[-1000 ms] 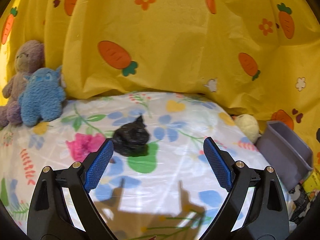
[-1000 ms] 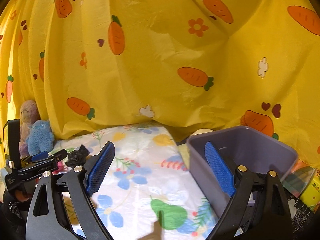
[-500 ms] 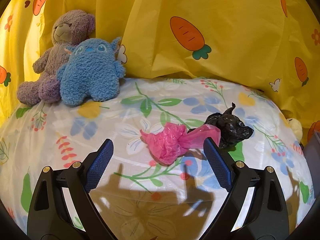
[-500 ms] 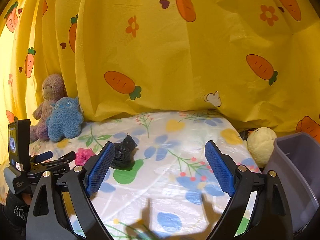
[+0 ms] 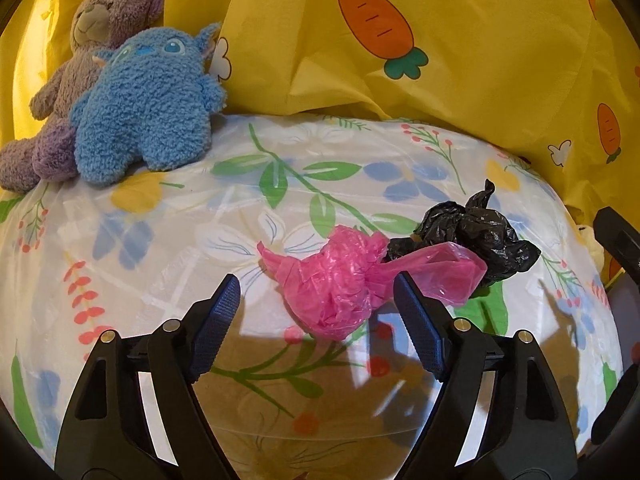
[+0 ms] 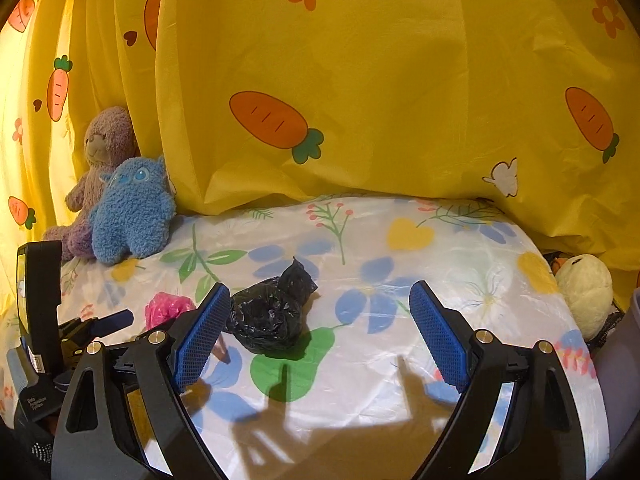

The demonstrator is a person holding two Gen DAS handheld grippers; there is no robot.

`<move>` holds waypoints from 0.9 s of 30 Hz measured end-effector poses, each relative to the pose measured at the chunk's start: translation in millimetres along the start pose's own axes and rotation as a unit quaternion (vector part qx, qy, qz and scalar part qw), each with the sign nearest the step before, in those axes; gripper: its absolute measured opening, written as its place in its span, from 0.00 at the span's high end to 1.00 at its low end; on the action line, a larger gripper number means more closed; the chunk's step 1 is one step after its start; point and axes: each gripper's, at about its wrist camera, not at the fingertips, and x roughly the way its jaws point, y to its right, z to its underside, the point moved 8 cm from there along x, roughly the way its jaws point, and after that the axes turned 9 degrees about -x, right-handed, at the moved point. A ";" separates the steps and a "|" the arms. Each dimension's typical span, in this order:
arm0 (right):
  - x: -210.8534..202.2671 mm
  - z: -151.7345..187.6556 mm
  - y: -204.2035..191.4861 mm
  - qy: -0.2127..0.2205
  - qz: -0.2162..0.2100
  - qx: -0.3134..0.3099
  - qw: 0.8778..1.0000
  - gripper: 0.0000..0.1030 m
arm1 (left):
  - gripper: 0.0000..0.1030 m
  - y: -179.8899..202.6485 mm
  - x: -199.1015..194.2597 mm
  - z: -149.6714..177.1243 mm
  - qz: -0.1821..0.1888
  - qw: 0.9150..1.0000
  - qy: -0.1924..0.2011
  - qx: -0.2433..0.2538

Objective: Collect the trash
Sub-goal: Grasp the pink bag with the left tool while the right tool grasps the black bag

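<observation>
We've got the left gripper [image 5: 316, 304] closing its jaws round the crumpled pink bag [image 5: 332, 280] mid-bed, not pinching yet; the right gripper [image 6: 320, 336] is wide open by the black bag [image 6: 272, 316]. We'd grab the bunched middle, not the loose tail.

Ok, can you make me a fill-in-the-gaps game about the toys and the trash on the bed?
1. The crumpled bag lying between the fingers of the left hand-held gripper is ____.
2. The bag touching it is ____.
3. The blue plush leans on a ____ teddy.
4. The curtain is printed with orange ____.

Missing words: pink; black; purple; carrots
</observation>
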 end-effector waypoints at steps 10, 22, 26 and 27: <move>40.8 7.2 -18.2 -0.034 -0.013 -0.006 0.999 0.29 | 0.66 -5.0 10.2 4.7 0.032 0.999 -0.019 -0.028; 74.4 26.2 -42.0 -0.089 -0.039 -0.033 0.995 0.75 | 0.67 -25.4 -19.1 -13.1 0.015 0.997 0.052 -0.054; 70.2 25.6 -41.3 -0.083 -0.034 -0.036 0.995 0.87 | 0.67 -21.4 -18.3 -13.2 0.019 0.997 0.052 -0.049; 68.9 25.3 -39.3 -0.082 -0.030 -0.033 0.996 0.89 | 0.67 -21.1 -17.6 -12.4 0.019 0.997 0.051 -0.048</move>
